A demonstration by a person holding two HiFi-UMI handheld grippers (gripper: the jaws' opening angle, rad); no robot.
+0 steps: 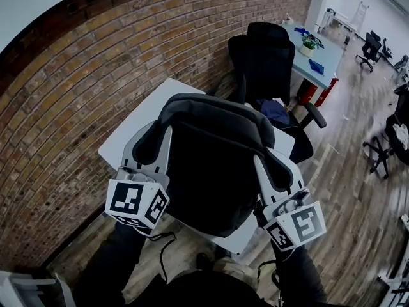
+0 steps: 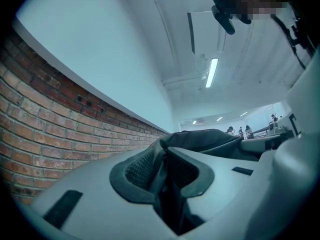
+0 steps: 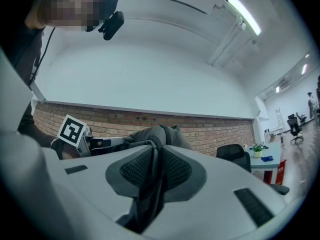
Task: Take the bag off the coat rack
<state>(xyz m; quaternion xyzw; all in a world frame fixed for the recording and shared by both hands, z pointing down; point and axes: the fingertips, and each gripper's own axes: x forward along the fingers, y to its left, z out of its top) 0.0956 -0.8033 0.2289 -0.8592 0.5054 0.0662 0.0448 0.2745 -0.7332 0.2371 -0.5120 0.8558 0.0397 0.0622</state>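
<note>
Beside a brick wall (image 1: 70,101), the left gripper (image 2: 162,170) is clamping the bag's (image 1: 214,171) fabric. The bag is hanging above a white table (image 1: 135,128), and the right gripper (image 3: 152,171) is pinching its fabric too.

No legible text, brand, number anywhere; only square coded markers on left cube (image 1: 136,203), right cube (image 1: 296,226).

Left gripper (image 1: 147,144) and right gripper (image 1: 278,171) side by side, fingers (image 2: 137,169) clamped on the bag (image 1: 211,178)
</note>
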